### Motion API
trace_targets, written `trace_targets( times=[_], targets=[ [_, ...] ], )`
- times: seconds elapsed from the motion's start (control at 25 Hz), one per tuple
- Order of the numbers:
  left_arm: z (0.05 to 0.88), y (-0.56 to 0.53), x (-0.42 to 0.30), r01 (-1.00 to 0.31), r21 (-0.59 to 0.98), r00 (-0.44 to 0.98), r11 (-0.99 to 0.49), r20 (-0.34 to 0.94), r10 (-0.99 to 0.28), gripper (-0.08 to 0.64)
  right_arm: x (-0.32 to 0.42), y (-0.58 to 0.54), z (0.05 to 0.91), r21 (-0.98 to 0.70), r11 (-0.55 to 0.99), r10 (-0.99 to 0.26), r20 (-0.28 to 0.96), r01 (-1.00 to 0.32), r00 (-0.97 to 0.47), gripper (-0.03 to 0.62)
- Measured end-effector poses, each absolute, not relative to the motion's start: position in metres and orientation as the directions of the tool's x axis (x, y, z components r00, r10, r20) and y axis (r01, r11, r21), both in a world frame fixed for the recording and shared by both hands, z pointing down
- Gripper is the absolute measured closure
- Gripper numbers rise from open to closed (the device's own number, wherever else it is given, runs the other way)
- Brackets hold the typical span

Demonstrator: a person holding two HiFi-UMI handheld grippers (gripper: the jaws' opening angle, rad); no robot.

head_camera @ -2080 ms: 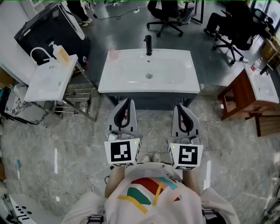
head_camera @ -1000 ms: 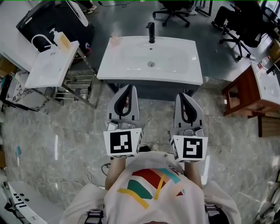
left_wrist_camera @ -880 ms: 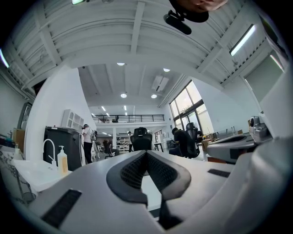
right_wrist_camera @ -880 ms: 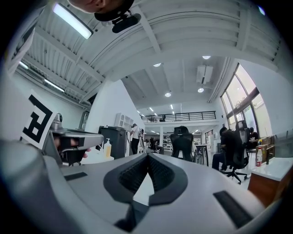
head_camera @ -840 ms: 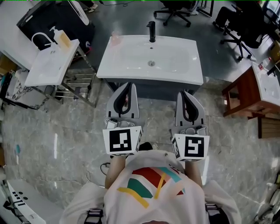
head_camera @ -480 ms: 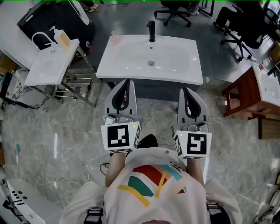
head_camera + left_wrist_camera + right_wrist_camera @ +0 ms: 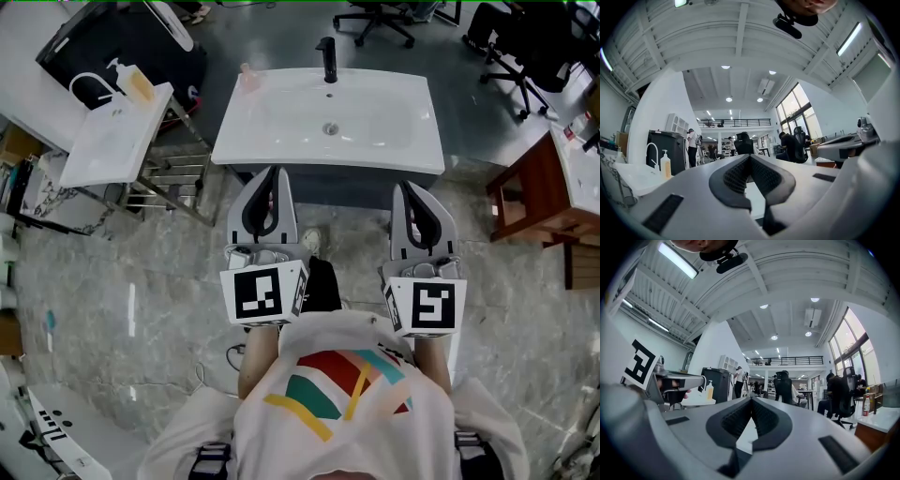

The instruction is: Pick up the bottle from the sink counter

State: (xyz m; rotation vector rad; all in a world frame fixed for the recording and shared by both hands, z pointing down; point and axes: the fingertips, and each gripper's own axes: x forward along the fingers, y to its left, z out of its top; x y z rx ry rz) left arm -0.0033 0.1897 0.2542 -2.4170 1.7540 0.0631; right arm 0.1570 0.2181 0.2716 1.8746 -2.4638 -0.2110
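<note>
**Both hand-held grippers clenched, bottle sitting on the surface**

I'm looking down at a white sink surface (image 7: 232,145) standing on a grey marbled floor (image 7: 94,309). Its basin (image 7: 375,117) is showing a drain (image 7: 330,129), with a black faucet (image 7: 326,58) at the back edge. The bottle (image 7: 248,77), small and pinkish, is standing on the surface's back left corner, left of the faucet. Off to the left a second sink (image 7: 103,150) on a metal rack is carrying a soap dispenser (image 7: 136,86) holding yellowish liquid. A wooden stand (image 7: 520,183) is sitting to the right, with office chairs (image 7: 375,17) beyond. I'm holding the left hand-held gripper (image 7: 273,172) and the right hand-held gripper (image 7: 406,186) short of the surface's front edge, well apart from the bottle. Both are clenched on nothing, jaws meeting.
</note>
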Motion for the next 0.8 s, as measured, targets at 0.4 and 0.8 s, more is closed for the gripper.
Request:
trace_targets(
  times=[0.4,0.8],
  targets=[
    [0.253,0.157,-0.006,-0.943,-0.089,0.332,-0.322,-0.149,-0.931,0.541,0.158,0.196,0.273,0.157,0.234,-0.967,-0.068,-0.959,-0.247,0.580],
    [0.277,0.111,-0.004,-0.937,-0.084,0.346,-0.340,-0.086,-0.934,0.541,0.151,0.164,0.292,0.164,0.242,-0.969,-0.010,-0.956,-0.247,0.580]
  ],
)
